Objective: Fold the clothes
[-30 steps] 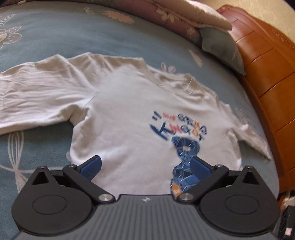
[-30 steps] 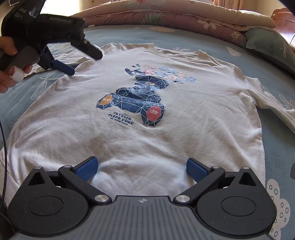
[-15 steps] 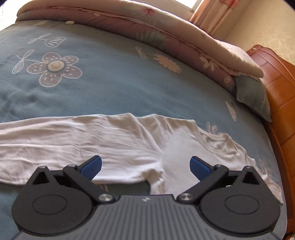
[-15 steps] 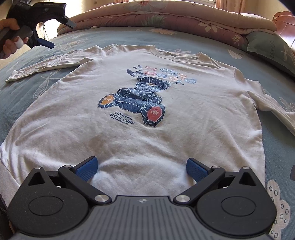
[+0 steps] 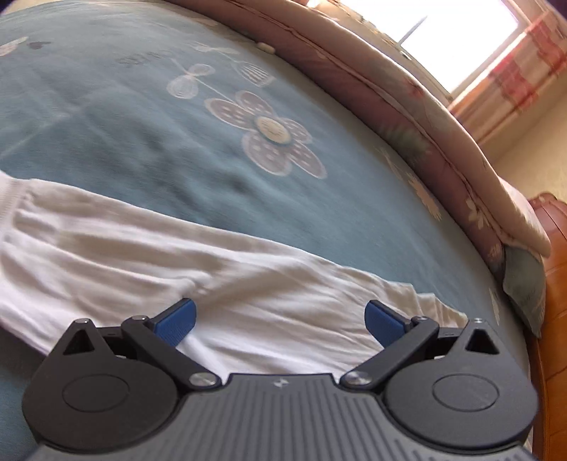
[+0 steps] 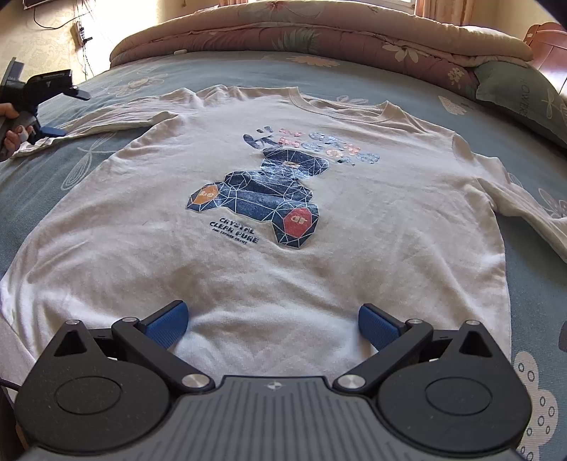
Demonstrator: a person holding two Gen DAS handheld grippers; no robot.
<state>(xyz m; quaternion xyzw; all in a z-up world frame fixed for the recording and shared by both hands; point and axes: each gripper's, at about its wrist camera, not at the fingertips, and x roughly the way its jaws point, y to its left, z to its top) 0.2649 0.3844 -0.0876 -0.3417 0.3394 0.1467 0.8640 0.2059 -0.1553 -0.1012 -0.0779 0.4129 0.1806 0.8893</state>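
Holding two tongs over a white shirt [image 6: 283, 269] that lies flat, print up, on a blue bedspread [image 5: 149, 117]. Its collar points to the far side and its hem lies nearest me. My right tongs [image 6: 273, 321] hover over the hem, near the middle, jaws wide apart and gripping nothing.

My left tongs [image 5: 280, 319] are far out to the left, over the shirt's left sleeve [image 5: 149, 262]. That sleeve stretches straight out to the left, away from the body, so its long axis runs left to right across the bed. It passes crosswise under the left tongs, with the cuff [image 5: 10, 202] further left. These jaws are also spread wide, empty, one blue pad on each side above the cloth; I cannot tell whether they touch it.

My left hand [image 6: 12, 127] grips the handle at the left edge of the right view, tongs angled down at the sleeve. The left hand is clearly the nearer one to this sleeve, so I judge it should pinch the sleeve and carry it right, across the chest.

The other sleeve [image 6: 524, 205] trails off to the right. A quilt [image 6: 319, 32] lies along the far edge.
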